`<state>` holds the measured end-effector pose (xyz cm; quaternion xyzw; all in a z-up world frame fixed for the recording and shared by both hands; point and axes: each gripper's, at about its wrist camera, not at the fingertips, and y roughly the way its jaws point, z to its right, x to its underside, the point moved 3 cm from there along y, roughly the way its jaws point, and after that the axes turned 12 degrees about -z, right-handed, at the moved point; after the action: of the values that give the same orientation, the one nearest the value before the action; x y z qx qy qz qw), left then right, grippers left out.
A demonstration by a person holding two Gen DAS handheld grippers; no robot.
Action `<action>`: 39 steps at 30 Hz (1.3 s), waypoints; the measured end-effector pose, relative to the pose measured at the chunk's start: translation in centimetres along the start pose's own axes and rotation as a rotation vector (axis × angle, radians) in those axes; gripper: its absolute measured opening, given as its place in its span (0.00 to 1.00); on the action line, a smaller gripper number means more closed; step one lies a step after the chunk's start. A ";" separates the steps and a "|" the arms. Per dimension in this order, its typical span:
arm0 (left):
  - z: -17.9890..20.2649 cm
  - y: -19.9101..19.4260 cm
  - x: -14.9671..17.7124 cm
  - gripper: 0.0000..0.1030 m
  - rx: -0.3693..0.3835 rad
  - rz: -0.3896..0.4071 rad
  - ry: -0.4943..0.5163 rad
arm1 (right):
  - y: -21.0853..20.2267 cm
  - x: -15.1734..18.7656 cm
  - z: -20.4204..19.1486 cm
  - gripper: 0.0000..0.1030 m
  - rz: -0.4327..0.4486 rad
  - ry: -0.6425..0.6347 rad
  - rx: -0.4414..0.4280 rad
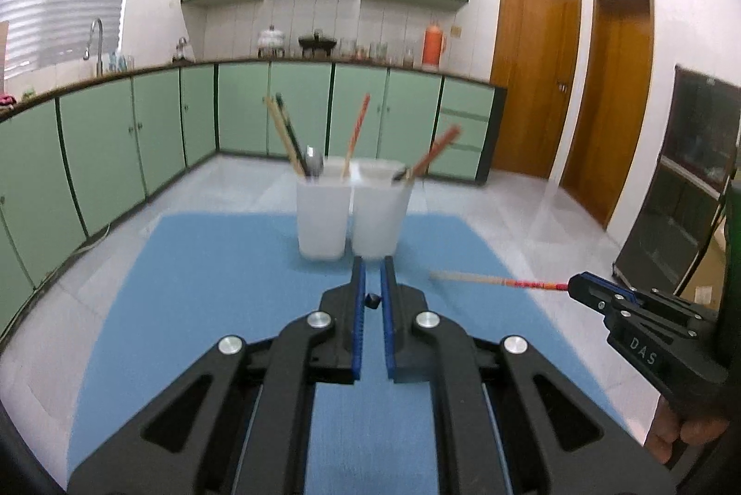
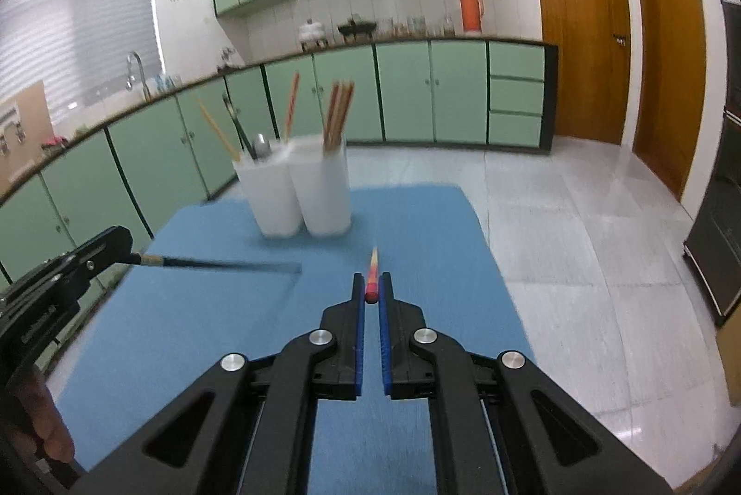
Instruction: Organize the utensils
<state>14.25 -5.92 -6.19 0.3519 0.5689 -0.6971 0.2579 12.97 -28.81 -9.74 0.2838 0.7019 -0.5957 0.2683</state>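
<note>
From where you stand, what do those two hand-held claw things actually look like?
Both look alike: the left gripper and right gripper are matte black plastic linkages with round silver pivot pins and cut-out arms. Each has two straight fingers lined with ribbed blue pads. The right gripper's side carries white letters reading DAS. No cables or sleeves show.

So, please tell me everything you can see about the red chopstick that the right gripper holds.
The red chopstick is a thin straight stick, wood as it looks. Its gripped end is red with a speckled pattern, and the rest is pale and bare down to the free tip. The right gripper is shut on the red end, so only the two blue pads touch it. It hangs roughly level above the blue mat, its tip pointing toward the two white holders, which it does not reach.
</note>
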 end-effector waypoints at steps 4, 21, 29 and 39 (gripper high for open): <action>0.4 -0.8 -2.2 0.05 0.007 0.053 0.004 | -1.5 -2.2 0.0 0.06 0.045 0.010 -0.054; 0.0 -1.3 -6.4 0.00 0.050 0.102 0.023 | -2.7 -7.2 -1.6 0.05 0.092 -0.070 -0.120; -2.8 1.3 -3.0 0.02 0.035 -0.040 -0.039 | -3.5 -5.9 -2.1 0.06 0.122 -0.091 -0.092; -4.7 3.8 2.3 0.03 0.010 -0.165 -0.048 | -6.8 -0.9 -1.5 0.06 0.149 -0.106 0.020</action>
<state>16.65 -2.05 -10.77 0.2884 0.5862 -0.7271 0.2112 8.65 -28.31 -4.19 0.3062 0.6575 -0.5953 0.3457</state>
